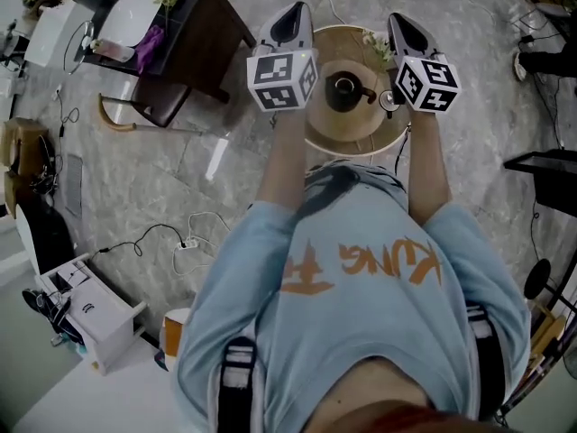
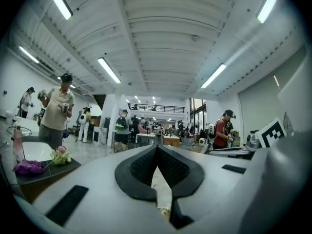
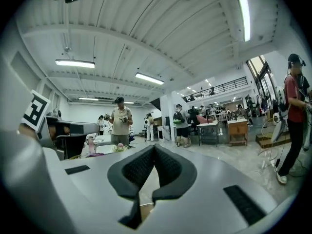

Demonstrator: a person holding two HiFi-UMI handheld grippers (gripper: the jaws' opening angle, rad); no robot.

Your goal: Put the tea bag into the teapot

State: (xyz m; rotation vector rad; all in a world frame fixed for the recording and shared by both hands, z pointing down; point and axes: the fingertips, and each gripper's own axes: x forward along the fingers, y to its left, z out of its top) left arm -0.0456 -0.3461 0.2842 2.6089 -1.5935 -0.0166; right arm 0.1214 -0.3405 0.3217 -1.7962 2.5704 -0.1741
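Observation:
In the head view a dark teapot (image 1: 343, 91) stands in the middle of a round wooden table (image 1: 353, 138), right in front of the person. The person holds both grippers up over this table, and the jaws point away and level. My left gripper (image 1: 293, 18) is left of the teapot and my right gripper (image 1: 402, 23) is right of it. In the left gripper view my left gripper (image 2: 157, 150) has its tips touching with nothing between them. In the right gripper view my right gripper (image 3: 154, 148) is likewise shut and empty. No tea bag shows in any view.
A small round item (image 1: 388, 100) and a sprig of flowers (image 1: 374, 45) sit on the table's right side. A dark side table (image 1: 185, 39) with flowers stands at the left. Cables (image 1: 194, 237) and a white cabinet (image 1: 90, 309) are on the floor. People stand far off in the hall.

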